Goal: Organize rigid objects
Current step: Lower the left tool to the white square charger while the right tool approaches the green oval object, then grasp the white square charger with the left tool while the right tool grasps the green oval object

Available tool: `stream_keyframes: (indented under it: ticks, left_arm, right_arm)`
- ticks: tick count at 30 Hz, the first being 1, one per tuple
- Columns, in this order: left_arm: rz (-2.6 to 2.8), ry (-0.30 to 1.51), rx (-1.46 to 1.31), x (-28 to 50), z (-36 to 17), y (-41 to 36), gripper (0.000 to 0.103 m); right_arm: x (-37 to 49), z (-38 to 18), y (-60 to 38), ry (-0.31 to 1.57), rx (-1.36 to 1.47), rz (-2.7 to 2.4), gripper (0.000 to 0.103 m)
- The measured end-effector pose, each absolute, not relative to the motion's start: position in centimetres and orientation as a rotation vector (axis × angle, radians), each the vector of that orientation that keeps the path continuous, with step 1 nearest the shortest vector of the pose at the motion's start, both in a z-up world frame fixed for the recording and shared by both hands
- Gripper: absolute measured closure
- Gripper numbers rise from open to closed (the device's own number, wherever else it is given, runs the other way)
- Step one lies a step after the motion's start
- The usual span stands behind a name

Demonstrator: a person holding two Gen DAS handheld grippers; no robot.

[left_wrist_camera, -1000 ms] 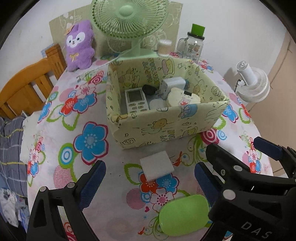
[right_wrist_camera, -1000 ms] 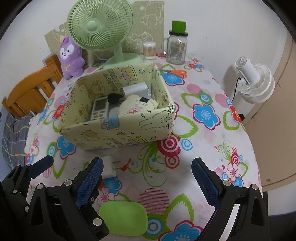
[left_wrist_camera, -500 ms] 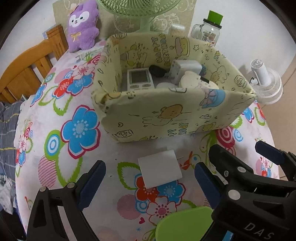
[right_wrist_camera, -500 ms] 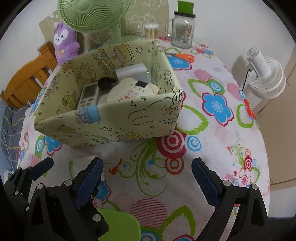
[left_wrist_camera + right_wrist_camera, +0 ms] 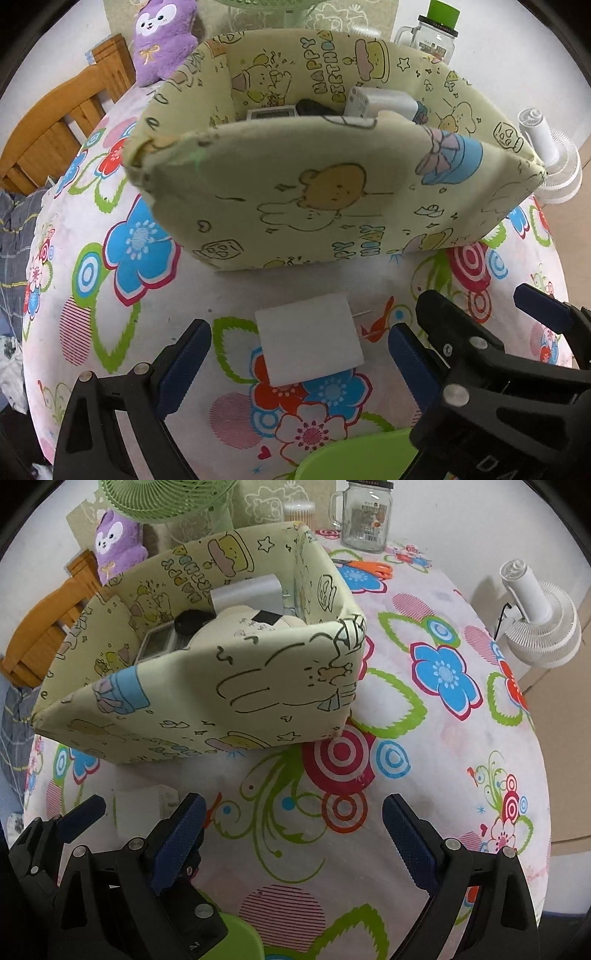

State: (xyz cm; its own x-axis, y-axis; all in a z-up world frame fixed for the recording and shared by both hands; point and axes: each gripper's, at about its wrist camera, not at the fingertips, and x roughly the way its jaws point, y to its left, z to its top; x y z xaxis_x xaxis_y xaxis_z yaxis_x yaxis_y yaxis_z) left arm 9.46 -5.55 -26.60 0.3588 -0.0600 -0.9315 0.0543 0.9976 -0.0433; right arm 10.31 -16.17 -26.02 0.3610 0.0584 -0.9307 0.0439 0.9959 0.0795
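A white square charger block (image 5: pixel 309 339) lies on the flowered tablecloth in front of the pale yellow cartoon-print fabric box (image 5: pixel 332 206). My left gripper (image 5: pixel 299 350) is open with the block between its blue pads, low over the table. The box (image 5: pixel 207 694) holds a remote, a grey adapter (image 5: pixel 247 594), a cream plush-like item and a black thing. My right gripper (image 5: pixel 291 834) is open and empty over bare cloth right of the block (image 5: pixel 138 808). A green oval case (image 5: pixel 354 458) lies near the table's front edge, partly hidden by the grippers.
A purple plush toy (image 5: pixel 162 37), a green fan (image 5: pixel 162 498), a glass jar with green lid (image 5: pixel 432 37), a cotton-swab pot (image 5: pixel 299 513) and orange scissors (image 5: pixel 369 566) stand behind the box. A white fan (image 5: pixel 539 624) is off the table's right; a wooden chair (image 5: pixel 59 125) at left.
Both grippers have moved forward and down toward the table. The box looms larger, the white block now sits between my left gripper's pads, and the green case has slid under the view's bottom.
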Motion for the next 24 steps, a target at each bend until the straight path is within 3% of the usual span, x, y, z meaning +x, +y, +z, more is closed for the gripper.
stream_keyframes:
  ticks: [8,11,18,24]
  left_arm:
    - [-0.016,1.21,-0.034,9.9,-27.5,-6.0,0.006]
    - [0.004,1.208,-0.023,9.9,-27.6,-6.2,0.011]
    - [-0.011,1.184,-0.024,9.4,-27.0,-7.2,0.037]
    - [-0.025,1.199,-0.025,9.3,-26.7,-7.2,0.038]
  right_arm:
    - [10.9,-26.6,-16.2,1.205,0.078,0.035,0.005]
    - [11.2,-26.9,-16.2,1.212,0.077,0.051,0.005]
    - [11.9,-27.5,-16.7,1.218,0.095,0.078,0.005]
    - [11.9,-27.2,-16.2,1.213,0.088,0.098,0.005]
